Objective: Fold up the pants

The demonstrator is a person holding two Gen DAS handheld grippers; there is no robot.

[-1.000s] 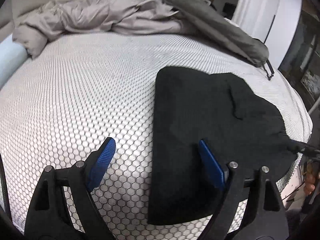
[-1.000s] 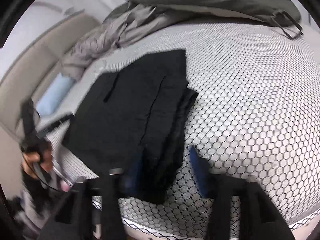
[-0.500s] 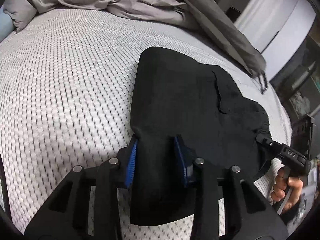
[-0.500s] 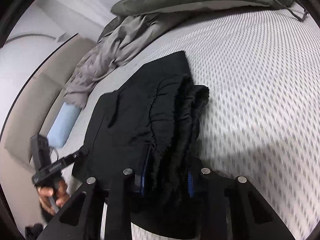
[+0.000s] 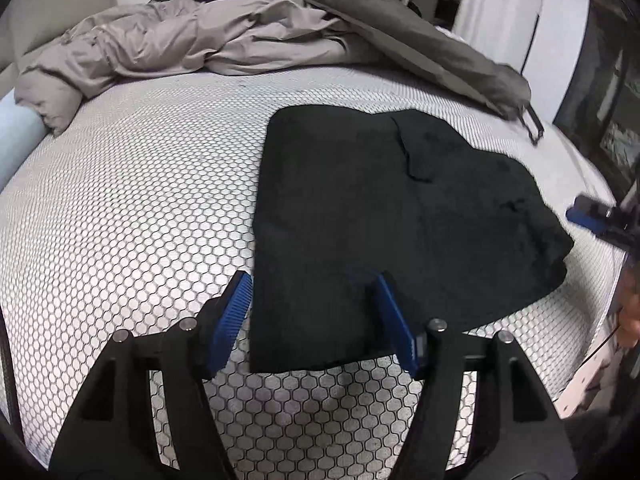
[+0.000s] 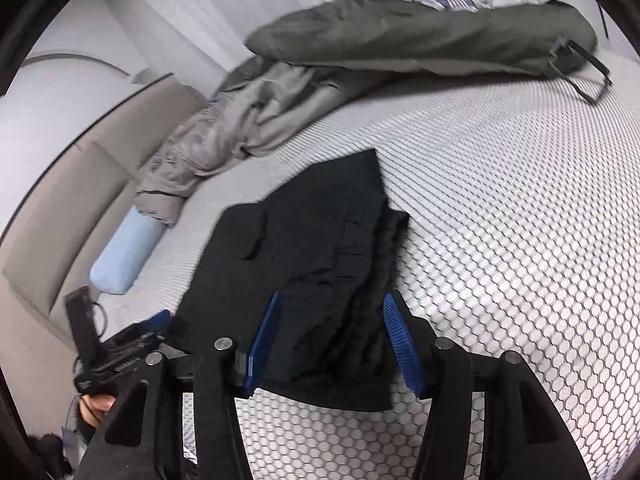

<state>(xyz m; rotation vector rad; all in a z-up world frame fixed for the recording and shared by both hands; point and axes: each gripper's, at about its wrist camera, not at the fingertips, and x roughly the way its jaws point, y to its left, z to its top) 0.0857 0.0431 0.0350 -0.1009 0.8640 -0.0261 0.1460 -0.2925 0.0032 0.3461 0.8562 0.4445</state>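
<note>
Honeycomb-patterned bedding (image 5: 132, 208) is stretching under everything you are working over, with a pale blue pillow (image 6: 124, 254) lying at its left edge and crumpled grey covers (image 5: 192, 46) bunching along the far side. Your left gripper (image 5: 312, 312) is spreading apart, its jaws just having been opening, straddling the near left corner of the folded black pants (image 5: 380, 208) without pressing it. Your right gripper (image 6: 332, 340) is likewise parting around the pants' layered right edge, gripping nothing.
</note>
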